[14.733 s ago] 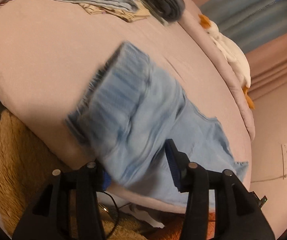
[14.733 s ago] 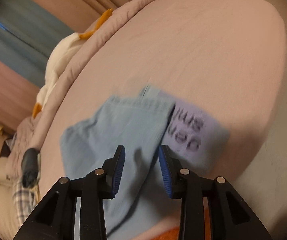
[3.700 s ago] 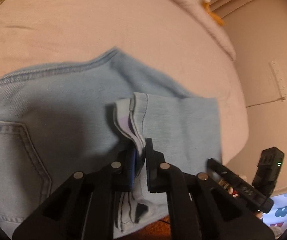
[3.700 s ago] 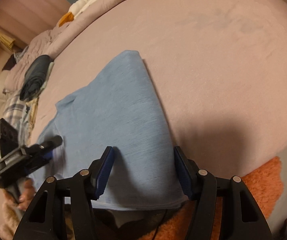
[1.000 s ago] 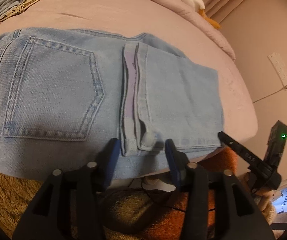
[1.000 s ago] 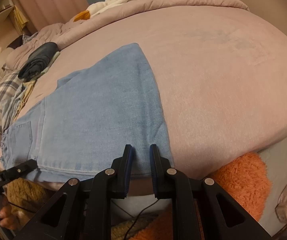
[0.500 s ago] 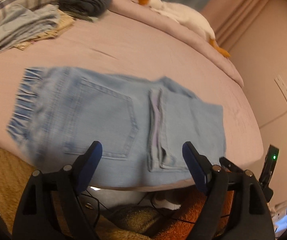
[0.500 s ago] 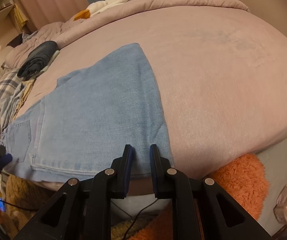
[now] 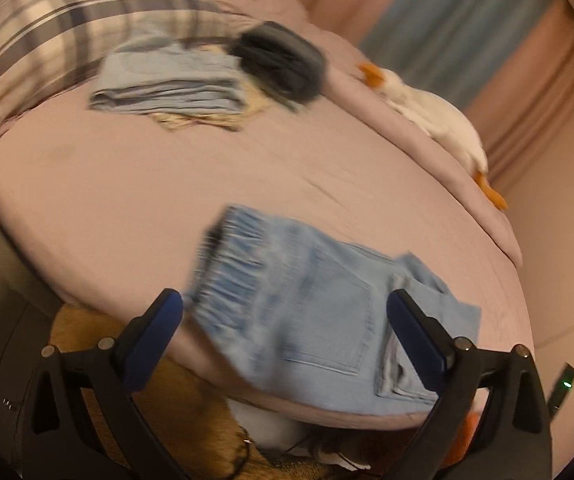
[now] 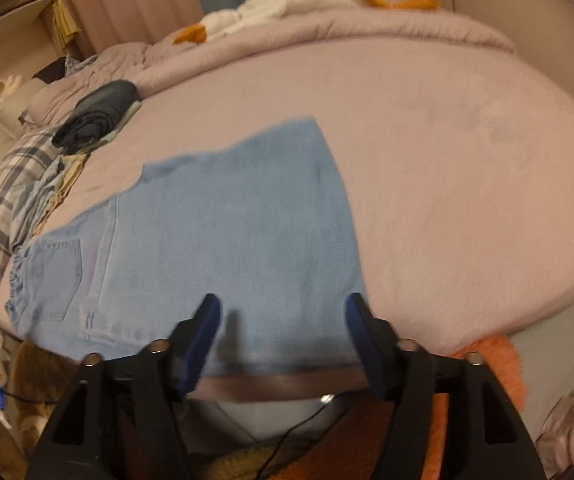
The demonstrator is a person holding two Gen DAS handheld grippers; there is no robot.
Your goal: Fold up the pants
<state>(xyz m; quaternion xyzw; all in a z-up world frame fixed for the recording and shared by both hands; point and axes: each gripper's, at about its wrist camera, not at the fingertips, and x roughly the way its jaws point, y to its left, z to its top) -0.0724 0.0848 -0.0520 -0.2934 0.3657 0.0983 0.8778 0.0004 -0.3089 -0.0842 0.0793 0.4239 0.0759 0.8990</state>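
Light blue jeans [image 9: 311, 304] lie folded flat at the near edge of the pink bed [image 9: 175, 184], back pocket up, gathered waistband to the left. They also show in the right wrist view [image 10: 223, 236]. My left gripper [image 9: 287, 336] is wide open and empty, held off the bed's edge in front of the jeans. My right gripper [image 10: 283, 332] is open and empty, its fingers spread over the near folded edge of the jeans without holding them.
A stack of folded clothes [image 9: 167, 84] and a dark rolled garment [image 9: 283, 64] lie at the far left of the bed by a plaid pillow [image 9: 67, 20]. A white goose toy [image 9: 435, 120] lies along the back. Orange rug [image 10: 487, 364] and brown rug [image 9: 159, 420] lie below.
My right gripper has opened from shut and let go of the jeans' edge. My left gripper has pulled back and swung left, so the jeans look smaller and the clothes stack has come into view.
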